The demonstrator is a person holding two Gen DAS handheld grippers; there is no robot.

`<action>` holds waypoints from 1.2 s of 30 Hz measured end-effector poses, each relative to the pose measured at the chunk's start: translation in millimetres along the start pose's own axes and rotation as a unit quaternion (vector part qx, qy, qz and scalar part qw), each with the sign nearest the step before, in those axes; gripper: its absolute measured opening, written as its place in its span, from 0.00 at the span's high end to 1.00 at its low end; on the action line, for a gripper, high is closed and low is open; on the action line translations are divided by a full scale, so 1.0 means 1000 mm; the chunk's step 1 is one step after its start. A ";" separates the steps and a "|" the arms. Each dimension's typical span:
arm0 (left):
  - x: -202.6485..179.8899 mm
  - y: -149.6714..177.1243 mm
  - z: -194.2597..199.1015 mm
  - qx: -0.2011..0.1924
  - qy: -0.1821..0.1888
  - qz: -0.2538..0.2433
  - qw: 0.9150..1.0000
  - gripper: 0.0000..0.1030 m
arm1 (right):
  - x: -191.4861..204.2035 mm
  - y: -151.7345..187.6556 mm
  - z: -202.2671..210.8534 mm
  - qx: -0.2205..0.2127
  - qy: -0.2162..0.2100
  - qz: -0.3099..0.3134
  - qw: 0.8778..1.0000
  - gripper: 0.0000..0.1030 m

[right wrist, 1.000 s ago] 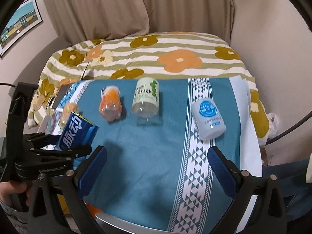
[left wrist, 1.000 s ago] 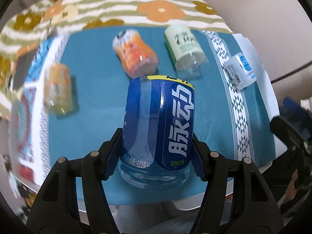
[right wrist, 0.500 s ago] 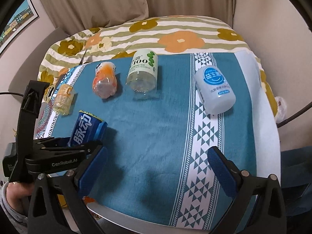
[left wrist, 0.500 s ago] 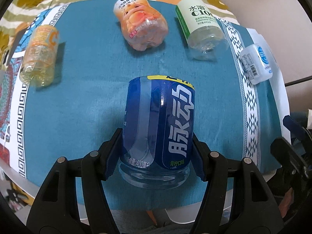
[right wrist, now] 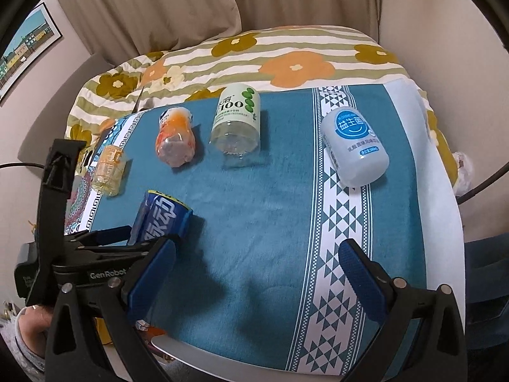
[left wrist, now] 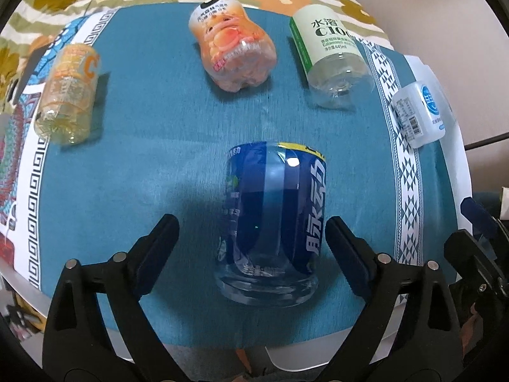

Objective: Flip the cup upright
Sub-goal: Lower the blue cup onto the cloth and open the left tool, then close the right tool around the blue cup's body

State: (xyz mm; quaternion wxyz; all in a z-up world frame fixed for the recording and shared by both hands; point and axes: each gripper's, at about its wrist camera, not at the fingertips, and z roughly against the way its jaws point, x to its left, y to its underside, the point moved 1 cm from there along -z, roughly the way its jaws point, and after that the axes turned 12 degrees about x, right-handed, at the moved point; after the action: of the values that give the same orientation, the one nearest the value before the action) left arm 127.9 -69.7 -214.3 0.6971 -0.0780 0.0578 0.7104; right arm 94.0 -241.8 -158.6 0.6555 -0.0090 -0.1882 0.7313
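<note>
The left claw (left wrist: 253, 248) is spread wide, its two fingers standing apart on either side of the blue cup (left wrist: 273, 222) without touching it. That cup, cut from a blue-labelled bottle, stands on the teal cloth (left wrist: 165, 146) near the front edge of the table (right wrist: 203, 355), clear base down and cut rim up. It looks empty; the cloth shows through its clear base. From the right wrist view the same blue cup (right wrist: 160, 219) sits between the left claw's fingers, at the left side of the cloth.

The right claw (right wrist: 257, 273) is also spread wide and holds nothing; it hangs over the front of the cloth with its blue pads well apart.

Farther back lie four more cut-bottle cups, all on their sides, making five in all. From left to right they are a yellow cup (left wrist: 68, 92) on the patterned border at the left, an orange cup (left wrist: 233, 52), a green-and-white cup (left wrist: 331, 54) with a clear base, and a white cup (left wrist: 421, 113) with a blue round mark, on the white triangle stripe at the right. The clear base of the green-and-white cup shows nothing inside; what the white one holds cannot be told.

Beyond the table is a bed with a flowered blanket (right wrist: 286, 60), then curtains (right wrist: 152, 9), and a framed picture (right wrist: 25, 47) on the left wall.
</note>
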 end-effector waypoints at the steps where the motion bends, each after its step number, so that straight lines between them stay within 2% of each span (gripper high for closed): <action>1: 0.000 0.000 0.000 0.001 -0.001 0.000 1.000 0.04 | 0.000 0.000 0.000 0.000 0.000 0.000 1.000 0.01; 13: 0.000 0.005 0.023 -0.007 -0.011 -0.013 1.000 0.04 | 0.000 -0.002 0.008 -0.005 0.002 -0.005 1.000 0.01; 19: 0.012 0.016 0.063 -0.039 -0.080 -0.035 0.995 0.04 | 0.010 -0.020 0.029 -0.001 -0.001 -0.010 1.000 0.01; 20: 0.018 0.017 0.072 -0.046 -0.093 -0.037 0.994 0.04 | 0.012 -0.025 0.031 0.006 -0.007 -0.012 1.000 0.01; 24: 0.044 0.019 0.090 -0.052 -0.106 -0.054 0.992 0.03 | 0.022 -0.039 0.026 0.052 -0.043 -0.025 0.997 0.01; 28: 0.070 0.019 0.089 -0.045 -0.120 -0.072 0.989 0.02 | 0.041 -0.051 0.012 0.093 -0.041 -0.021 0.995 0.01; 31: 0.088 0.018 0.081 -0.038 -0.107 -0.075 0.991 0.02 | 0.054 -0.060 -0.006 0.130 -0.036 -0.020 0.991 0.01; 36: 0.116 0.011 0.063 -0.018 -0.084 -0.080 0.993 0.02 | 0.064 -0.075 -0.045 0.192 -0.075 -0.044 0.978 0.01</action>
State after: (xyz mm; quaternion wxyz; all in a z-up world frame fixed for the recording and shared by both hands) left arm 113.5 56.3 -174.5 0.7527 -0.0347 -0.0200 0.6571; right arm 168.6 -163.1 -163.7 0.6610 0.1799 -0.0929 0.7226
